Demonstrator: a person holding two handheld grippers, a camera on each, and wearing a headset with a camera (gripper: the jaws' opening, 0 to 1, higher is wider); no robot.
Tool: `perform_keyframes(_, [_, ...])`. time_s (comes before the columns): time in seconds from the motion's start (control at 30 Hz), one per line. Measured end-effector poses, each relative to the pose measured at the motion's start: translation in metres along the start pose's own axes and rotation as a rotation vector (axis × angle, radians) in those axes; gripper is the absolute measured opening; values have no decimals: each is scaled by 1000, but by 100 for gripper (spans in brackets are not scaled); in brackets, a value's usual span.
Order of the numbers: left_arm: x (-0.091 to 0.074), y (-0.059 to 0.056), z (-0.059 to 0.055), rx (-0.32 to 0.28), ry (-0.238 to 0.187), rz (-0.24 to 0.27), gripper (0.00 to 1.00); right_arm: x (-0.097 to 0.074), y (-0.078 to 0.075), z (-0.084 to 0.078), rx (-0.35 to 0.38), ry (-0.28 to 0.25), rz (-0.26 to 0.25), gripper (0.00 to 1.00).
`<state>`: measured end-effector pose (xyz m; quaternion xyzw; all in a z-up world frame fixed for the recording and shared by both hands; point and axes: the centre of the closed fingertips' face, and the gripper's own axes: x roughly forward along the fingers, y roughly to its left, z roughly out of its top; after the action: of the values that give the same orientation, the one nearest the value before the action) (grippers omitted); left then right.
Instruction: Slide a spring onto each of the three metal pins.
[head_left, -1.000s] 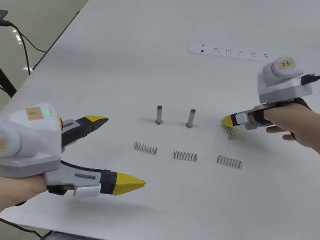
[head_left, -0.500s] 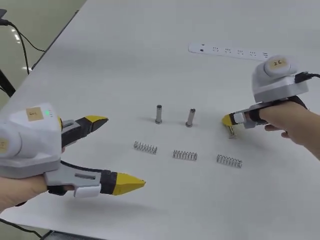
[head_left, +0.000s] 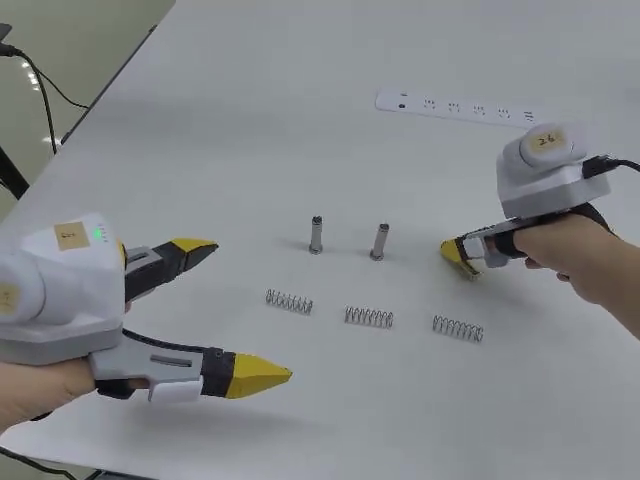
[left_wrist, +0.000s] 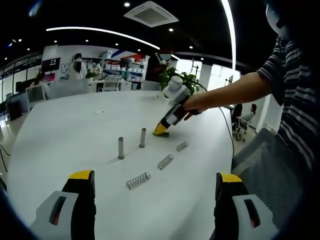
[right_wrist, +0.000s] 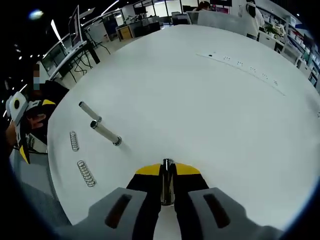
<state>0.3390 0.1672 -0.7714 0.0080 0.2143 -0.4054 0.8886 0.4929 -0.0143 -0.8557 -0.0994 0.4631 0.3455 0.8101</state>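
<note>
Item: metal pins, qty 3. Two stand upright on the bench (head_left: 250, 120), side by side nr centre: left pin (head_left: 316, 235) and middle pin (head_left: 379, 241), apart from each other, no spring on either. Third pin (right_wrist: 167, 184) lies along the jaws of the right hand-held gripper (head_left: 458, 254), which are closed tight on it. The gripper is low over the bench, just right of the middle pin; contact w/ the bench can't be told. Prob. the pin is being stood up to complete the row, so all 3 take springs from above. Springs, qty 3: left spring (head_left: 289, 301), centre spring (head_left: 369, 317), right spring (head_left: 457, 328). They lie flat in a row in front of the pins, approx. one per pin, none picked up; the layout suits easy pairing. Left hand-held gripper (head_left: 240, 310): jaws wide open, nothing held, hovers above the bench at the person's side, left of the springs; looks placed to take the left spring. Task est.: 0 of 3 springs fitted. Also on bench: white power strip (head_left: 460, 107), far side, well apart from the work.
</note>
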Motion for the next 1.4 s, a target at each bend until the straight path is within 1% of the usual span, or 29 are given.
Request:
perform_keyframes(0.13, [0, 0, -1, -1, 4, 1, 97, -1, 1, -2, -1, -6, 6, 5])
perform_keyframes(0.27, [-1, 0, -2, -1, 6, 3, 97, -4, 3, -5, 8, -15, 24, 5])
perform_keyframes(0.4, [-1, 0, -1, -3, 3, 7, 97, -10, 6, -5, 8, -64, 41, 5])
perform_keyframes(0.5, [-1, 0, -1, -2, 8, 8, 97, -14, 6, -4, 22, -87, 48, 5])
perform_keyframes(0.53, [0, 0, -1, -1, 7, 10, 97, -16, 5, -3, 18, -105, 47, 5])
perform_keyframes(0.63, [1, -2, 1, -2, 1, 7, 97, -20, 4, -2, 26, -133, 48, 5])
perform_keyframes(0.7, [1, -3, 1, 2, 5, 5, 97, -23, 4, -1, 26, -154, 54, 5])
perform_keyframes(0.93, [2, -3, 1, 5, 6, 5, 97, -29, 4, 0, 21, -207, 49, 5])
perform_keyframes(1.03, [1, -1, 3, 1, -4, 12, 97, -32, 4, 2, 25, -237, 47, 5])
perform_keyframes(1.17, [0, 1, 5, 5, -9, 19, 97, -35, 3, 4, 34, -263, 43, 5])
perform_keyframes(1.27, [-1, 2, 5, 4, -9, 23, 97, -35, 3, 4, 57, -277, 55, 5])
perform_keyframes(1.4, [-2, 3, 4, -1, -11, 25, 96, -37, 2, 6, 58, -293, 47, 5])
